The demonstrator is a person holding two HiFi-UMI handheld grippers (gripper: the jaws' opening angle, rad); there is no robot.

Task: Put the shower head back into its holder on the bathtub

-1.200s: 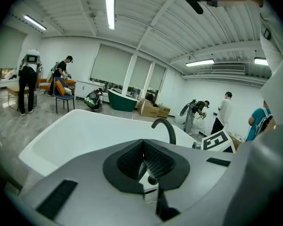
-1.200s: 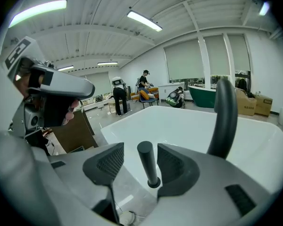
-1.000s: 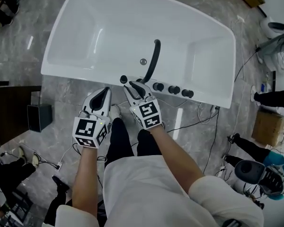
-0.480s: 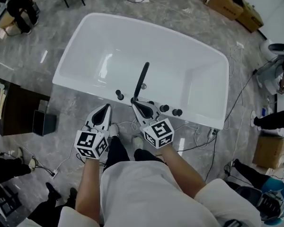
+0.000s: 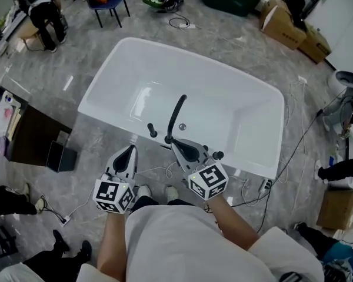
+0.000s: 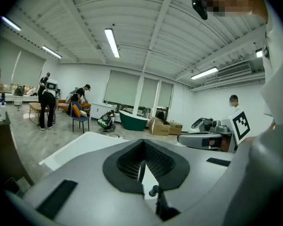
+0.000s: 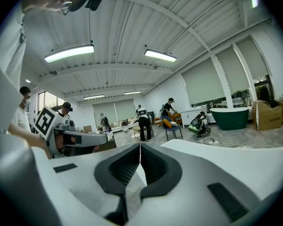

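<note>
A: Two grippers, what's in them?

B: Nothing. Left gripper (image 5: 129,151) is closed, jaws tip to tip, nothing between them. Right gripper (image 5: 177,145) is the same: jaws pressed together and empty.

A: Shower head?

B: The shower head (image 5: 176,113) is just ahead of the right gripper's tips, and ahead and to the right of the left one. Its base sits in the holder (image 5: 168,140) on the near rim of the bathtub (image 5: 223,110). The wand leans away from both grippers, out over the basin. Neither gripper has hold of it.

A: Progress?

B: Looks done to me. The head stands in the holder on its own and both grippers are off it. The one open item is whether it's fully seated, and I can't tell that from the head view. Hose isn't visible either.
</note>
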